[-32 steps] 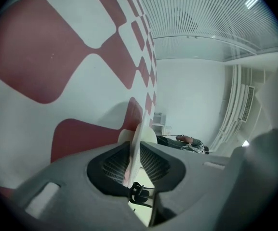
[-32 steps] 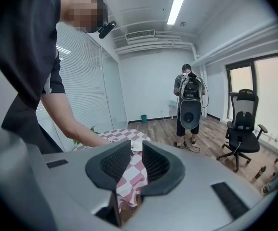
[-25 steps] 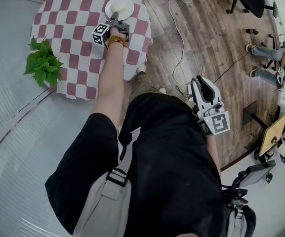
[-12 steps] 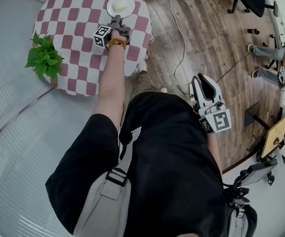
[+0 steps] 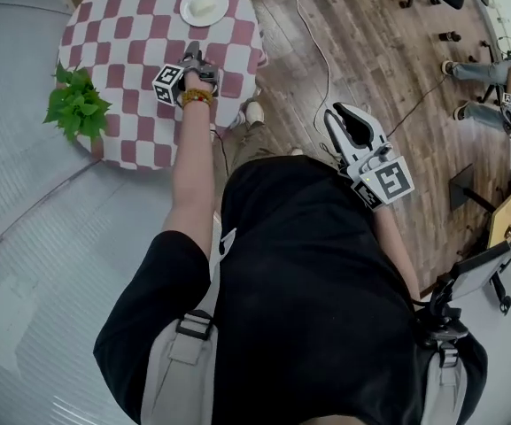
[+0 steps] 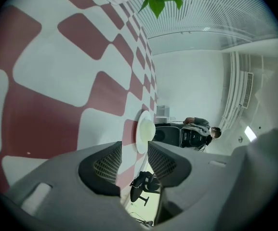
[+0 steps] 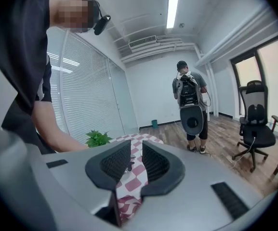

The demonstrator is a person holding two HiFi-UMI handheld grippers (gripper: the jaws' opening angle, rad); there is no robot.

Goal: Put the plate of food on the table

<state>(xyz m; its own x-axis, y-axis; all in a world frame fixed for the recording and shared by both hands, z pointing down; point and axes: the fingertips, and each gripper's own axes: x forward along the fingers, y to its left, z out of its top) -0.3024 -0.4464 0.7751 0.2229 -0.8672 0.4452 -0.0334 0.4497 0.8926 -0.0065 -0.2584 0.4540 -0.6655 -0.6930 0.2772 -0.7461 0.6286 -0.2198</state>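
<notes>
Checking with you, spotter: my left claw (image 5: pixel 192 51) has just been opening, and in the left gripper view that claw (image 6: pixel 135 150) shows its jaws spread wide with nothing between them. Do you agree the plate (image 5: pixel 205 5) is free?

Spotter: Agreed. It sits flat on the checked table (image 5: pixel 122 34), straight ahead of your left claw and apart from its tips. Seen along the jaws, the plate (image 6: pixel 145 131) lies beyond the gap, not in it, with its pale mound of food on top.

Me: Then I judge the placing done, and the step in hand is getting clear. How do I do that cleanly?

Spotter: Keep the jaws wide and draw back along the line they point, so neither pad clips the rim. Hold the tips off the cloth, because a dragged cloth would carry the plate with it. Don't swing sideways: the potted plant (image 5: pixel 78 104) stands behind the claw and off to its left.

Me: And my right claw (image 5: pixel 348 122)? In the right gripper view that claw (image 7: pixel 136 150) has its jaws parted too, gripping nothing, well back from the table.

Spotter: Leave it there, out of the way.
</notes>
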